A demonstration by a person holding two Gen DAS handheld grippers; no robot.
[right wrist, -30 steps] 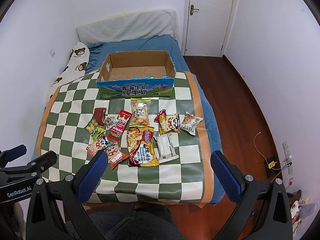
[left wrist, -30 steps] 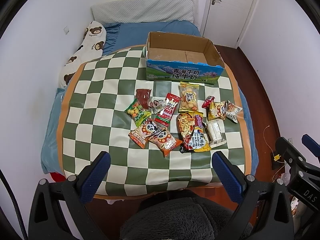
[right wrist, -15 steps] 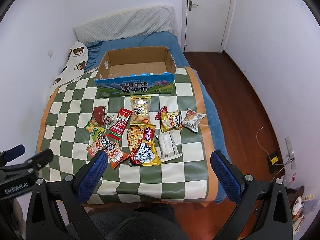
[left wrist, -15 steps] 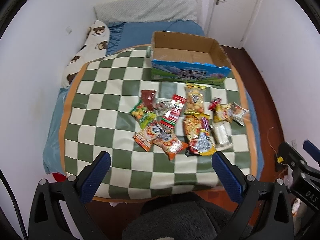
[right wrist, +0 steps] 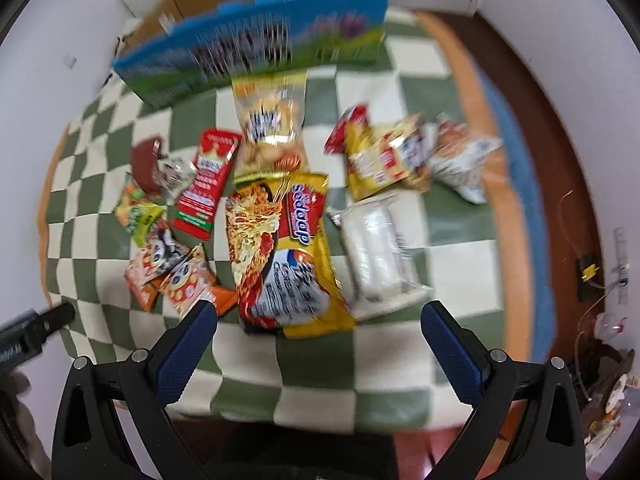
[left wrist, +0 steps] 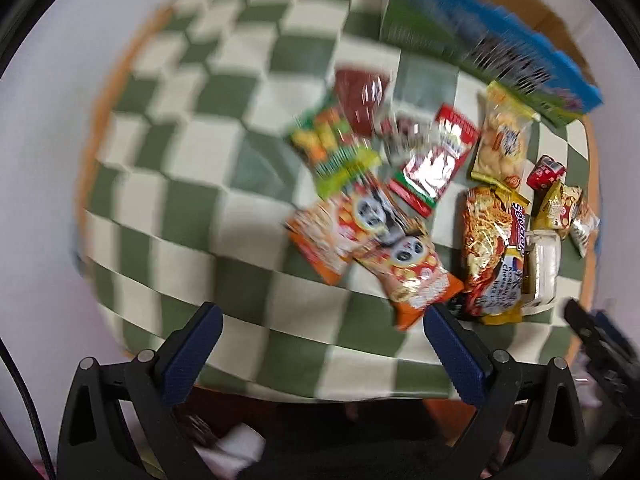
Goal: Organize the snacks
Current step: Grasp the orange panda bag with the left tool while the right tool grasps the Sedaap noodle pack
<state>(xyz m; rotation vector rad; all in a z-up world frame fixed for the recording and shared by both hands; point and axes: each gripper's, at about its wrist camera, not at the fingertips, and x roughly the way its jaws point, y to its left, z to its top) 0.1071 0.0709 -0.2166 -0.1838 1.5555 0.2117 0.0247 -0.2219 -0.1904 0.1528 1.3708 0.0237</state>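
Note:
Several snack packets lie on a green and cream checked cloth (left wrist: 192,160). Both views are motion blurred. My left gripper (left wrist: 320,322) is open and empty, just in front of two orange panda packets (left wrist: 404,270). My right gripper (right wrist: 318,318) is open and empty over the near end of a big yellow and red noodle pack (right wrist: 288,248), with a white wrapped pack (right wrist: 376,248) to its right. An open cardboard box with a blue and green side (right wrist: 256,52) stands behind the snacks; it also shows in the left wrist view (left wrist: 500,60).
A red stick packet (right wrist: 206,188), a pale yellow puff bag (right wrist: 270,128), a green candy bag (left wrist: 332,152) and small yellow and white packets (right wrist: 384,160) lie around. The cloth's orange edge (right wrist: 480,128) drops to blue bedding and wood floor at right.
Both grippers have moved sharply down and forward towards the snacks, which now fill the views. Both stay open and empty.

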